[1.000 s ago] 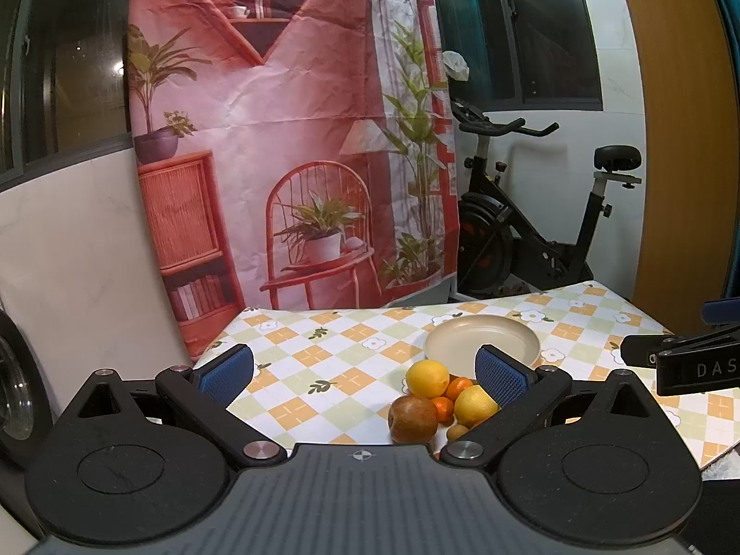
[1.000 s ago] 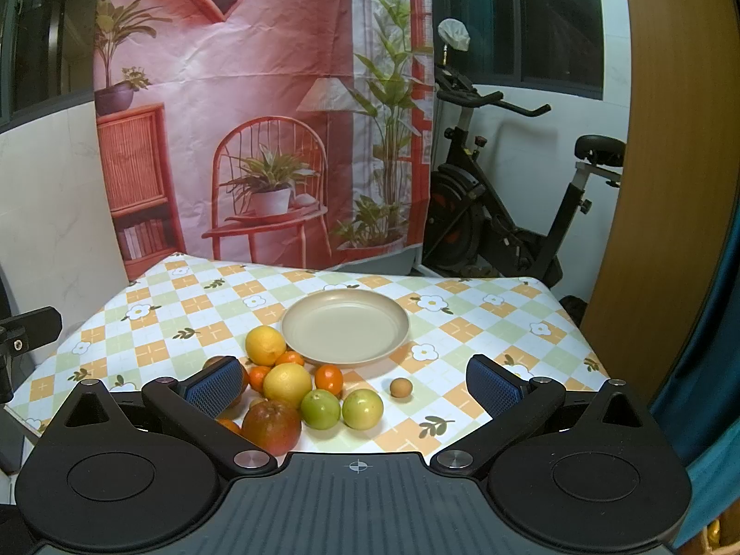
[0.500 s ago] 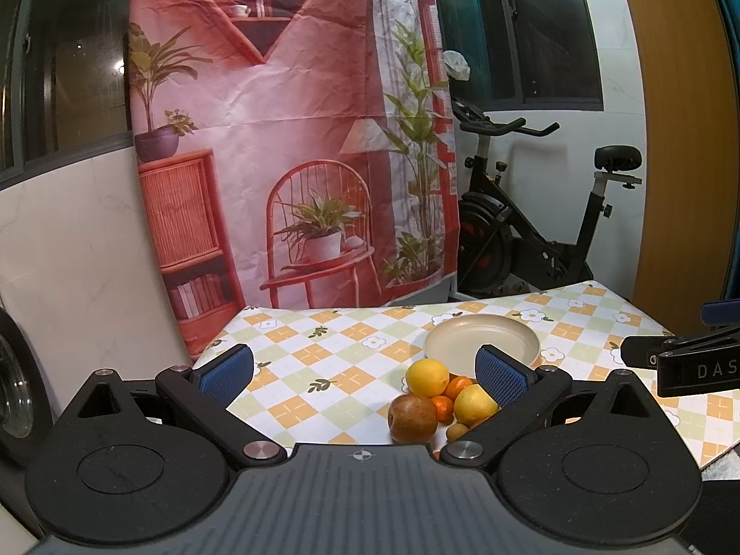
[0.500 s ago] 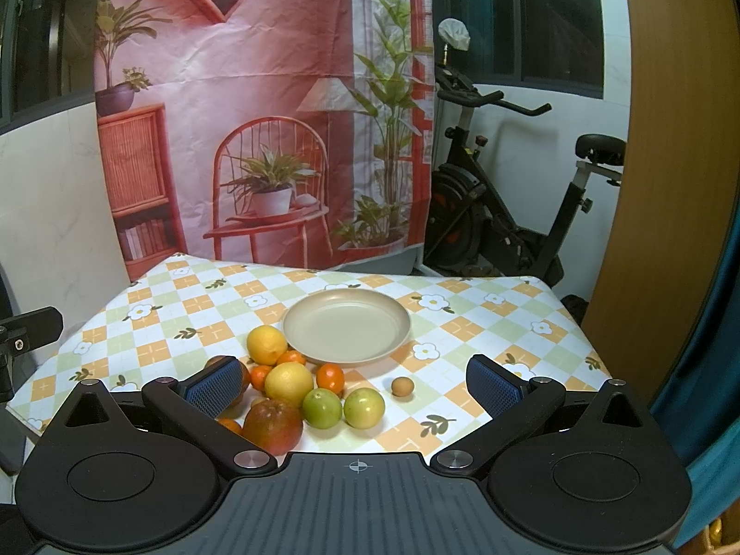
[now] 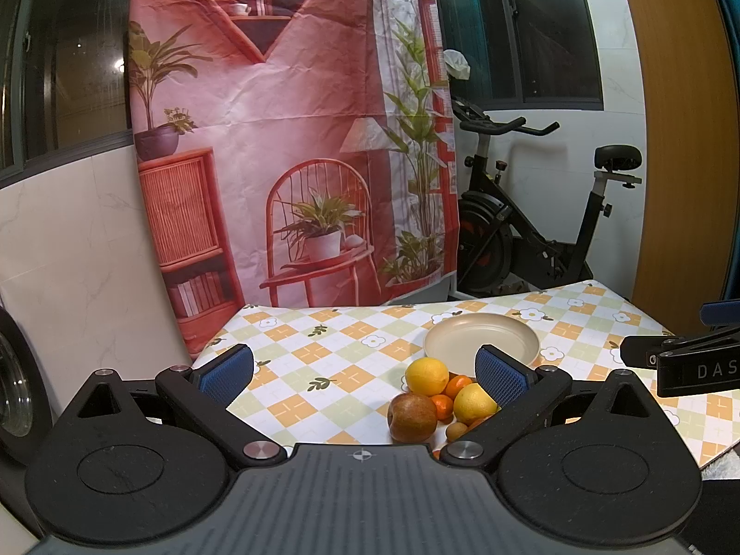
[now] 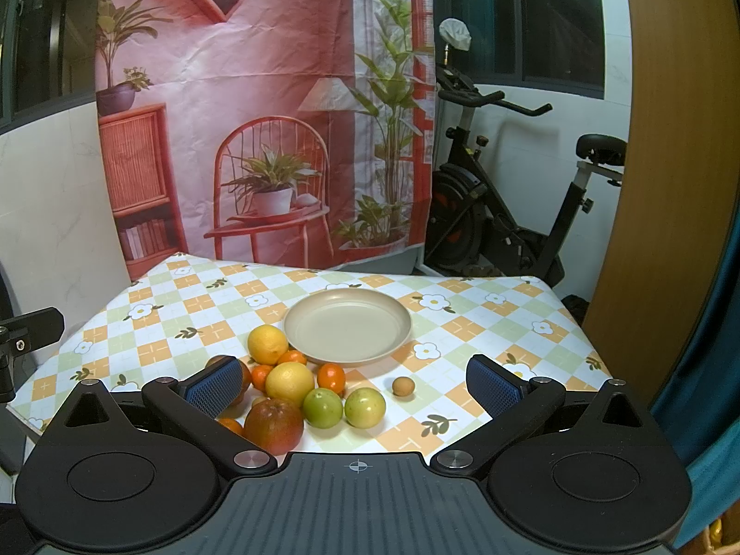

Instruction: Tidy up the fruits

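Observation:
An empty beige plate (image 6: 347,326) sits mid-table; it also shows in the left wrist view (image 5: 481,338). In front of it lies a cluster of fruit: a yellow orange (image 6: 267,343), a second yellow one (image 6: 290,382), small tangerines (image 6: 331,377), two green fruits (image 6: 323,408) (image 6: 364,408), a red apple (image 6: 274,425) and a small brown fruit (image 6: 403,386) lying apart. My right gripper (image 6: 354,384) is open and empty, above the near table edge. My left gripper (image 5: 363,367) is open and empty, left of the fruit, with the apple (image 5: 411,417) near its right finger.
The table has a checkered flower cloth (image 6: 462,328). A pink printed backdrop (image 6: 259,106) hangs behind it. An exercise bike (image 6: 508,212) stands at the back right. A wooden panel (image 6: 670,185) is at the right. The right gripper's side (image 5: 684,360) shows in the left wrist view.
Almost nothing has changed. Both grippers stay open and nearly still; the right wrist view has shifted very slightly.

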The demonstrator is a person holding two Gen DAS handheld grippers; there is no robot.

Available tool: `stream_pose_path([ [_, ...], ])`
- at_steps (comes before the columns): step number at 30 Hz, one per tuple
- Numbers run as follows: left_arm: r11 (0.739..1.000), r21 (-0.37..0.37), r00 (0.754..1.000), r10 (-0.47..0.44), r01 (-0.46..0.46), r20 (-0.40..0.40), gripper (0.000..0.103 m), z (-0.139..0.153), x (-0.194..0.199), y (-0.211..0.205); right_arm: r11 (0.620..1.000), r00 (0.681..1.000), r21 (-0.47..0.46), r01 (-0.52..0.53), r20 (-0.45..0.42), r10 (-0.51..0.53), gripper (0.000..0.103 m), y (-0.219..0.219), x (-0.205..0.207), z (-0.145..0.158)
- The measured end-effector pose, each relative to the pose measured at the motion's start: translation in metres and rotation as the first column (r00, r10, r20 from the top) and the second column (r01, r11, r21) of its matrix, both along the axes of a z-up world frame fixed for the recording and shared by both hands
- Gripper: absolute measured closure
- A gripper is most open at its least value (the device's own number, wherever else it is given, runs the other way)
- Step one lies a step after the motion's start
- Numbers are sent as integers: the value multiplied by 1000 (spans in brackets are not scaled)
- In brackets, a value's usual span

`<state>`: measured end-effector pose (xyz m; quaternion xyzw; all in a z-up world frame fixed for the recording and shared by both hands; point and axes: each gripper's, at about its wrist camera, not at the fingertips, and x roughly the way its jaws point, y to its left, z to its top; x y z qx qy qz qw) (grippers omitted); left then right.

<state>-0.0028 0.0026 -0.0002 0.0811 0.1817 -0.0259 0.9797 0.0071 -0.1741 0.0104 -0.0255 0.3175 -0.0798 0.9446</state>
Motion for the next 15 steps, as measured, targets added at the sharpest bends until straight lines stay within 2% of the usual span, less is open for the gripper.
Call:
stream_pose_path([
  [15,1000,-1,1000,0,0,-1,0,0,0,0,1000,1000,1,-1,0,1,0,-1,0,-1],
])
